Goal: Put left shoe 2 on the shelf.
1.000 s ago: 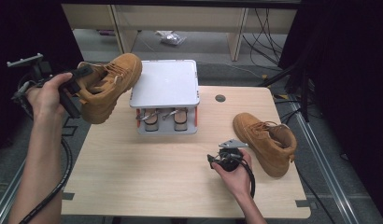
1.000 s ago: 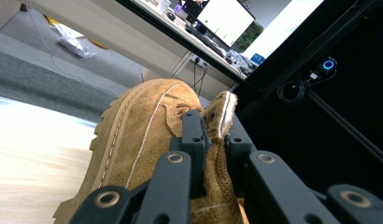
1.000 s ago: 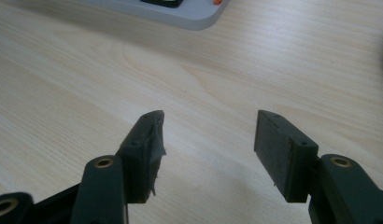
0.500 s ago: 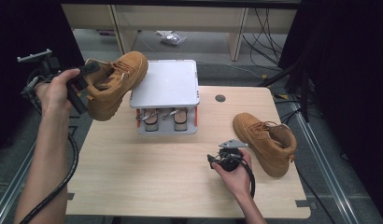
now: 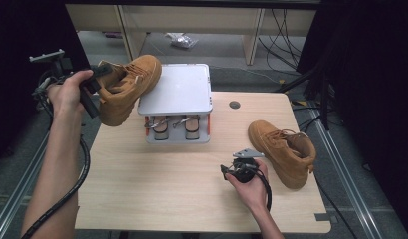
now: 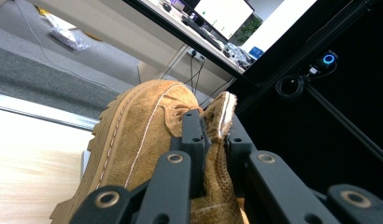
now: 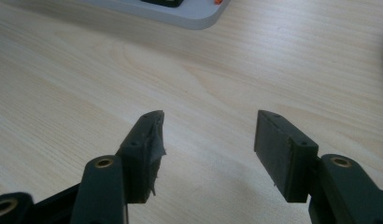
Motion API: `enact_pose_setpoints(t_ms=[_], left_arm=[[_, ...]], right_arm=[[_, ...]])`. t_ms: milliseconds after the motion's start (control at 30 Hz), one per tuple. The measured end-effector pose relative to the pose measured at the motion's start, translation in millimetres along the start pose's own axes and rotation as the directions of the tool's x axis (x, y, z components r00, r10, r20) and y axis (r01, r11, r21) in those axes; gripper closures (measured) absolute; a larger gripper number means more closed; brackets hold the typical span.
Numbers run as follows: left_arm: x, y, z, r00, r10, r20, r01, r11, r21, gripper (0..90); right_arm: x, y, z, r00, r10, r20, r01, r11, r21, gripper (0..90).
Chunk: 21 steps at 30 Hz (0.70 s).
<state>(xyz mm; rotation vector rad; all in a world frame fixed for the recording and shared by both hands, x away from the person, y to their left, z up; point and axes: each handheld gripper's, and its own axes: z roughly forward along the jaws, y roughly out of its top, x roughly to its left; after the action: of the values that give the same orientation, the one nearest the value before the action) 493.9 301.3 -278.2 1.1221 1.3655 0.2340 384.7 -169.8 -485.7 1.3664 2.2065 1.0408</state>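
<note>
A: What's changed w/ the left gripper [image 5: 95, 74]?
B: Clamped on the collar of the lifted boot [image 5: 125, 89]; it's carried the boot in, so the toe now overhangs the grey stand's [image 5: 177, 92] left edge.
A: Meaning?
B: Prob. setting it on top next.
A: Right gripper [image 5: 227, 171]?
B: Jaws wide, empty, resting in front of the stand; second boot [image 5: 284, 152] sits to the stand's right.
</note>
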Motion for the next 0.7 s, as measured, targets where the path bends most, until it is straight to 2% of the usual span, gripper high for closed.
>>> enact_pose_setpoints(t_ms=[33, 100, 333, 400, 500, 567, 700], left_arm=[[-0.1, 0.0, 0.9, 1.0, 0.0, -0.001, 0.0, 1.0, 0.0, 82.3], [-1.2, 0.2, 3.0, 1.0, 0.001, -0.003, -0.001, 1.0, 0.0, 82.3], [-6.1, 0.3, 12.0, 1.0, 0.0, -0.004, 0.0, 0.9999, 0.01, 82.3], [-7.7, 0.4, 14.6, 1.0, -0.002, -0.001, 0.002, 0.9999, 0.012, 82.3], [-9.4, 0.5, 17.8, 1.0, -0.003, 0.001, 0.003, 0.9999, 0.016, 82.3], [-10.3, 0.2, 20.0, 1.0, -0.003, 0.002, 0.003, 0.9998, 0.018, 82.3], [-12.0, -0.4, 23.7, 1.0, -0.006, 0.0, 0.005, 0.9998, 0.021, 82.3]], right_arm=[[-0.6, -0.5, 0.9, 0.9999, -0.014, 0.005, 0.014, 1.0, -0.008, 43.2], [0.5, 0.2, -0.9, 0.9999, -0.004, 0.012, 0.004, 1.0, 0.009, 43.2], [1.0, 0.1, -1.3, 0.9999, -0.001, 0.017, 0.001, 1.0, 0.011, 43.0], [3.3, -0.1, -2.0, 0.9994, 0.031, 0.015, -0.031, 0.999, 0.021, 42.8], [0.3, -0.8, -0.2, 0.9999, -0.003, 0.016, 0.003, 1.0, 0.01, 42.7], [1.0, -0.8, 0.3, 0.9999, 0.015, 0.007, -0.015, 1.0, 0.003, 42.7], [1.5, -0.1, -2.0, 0.9998, 0.017, 0.014, -0.017, 1.0, 0.019, 42.7]])
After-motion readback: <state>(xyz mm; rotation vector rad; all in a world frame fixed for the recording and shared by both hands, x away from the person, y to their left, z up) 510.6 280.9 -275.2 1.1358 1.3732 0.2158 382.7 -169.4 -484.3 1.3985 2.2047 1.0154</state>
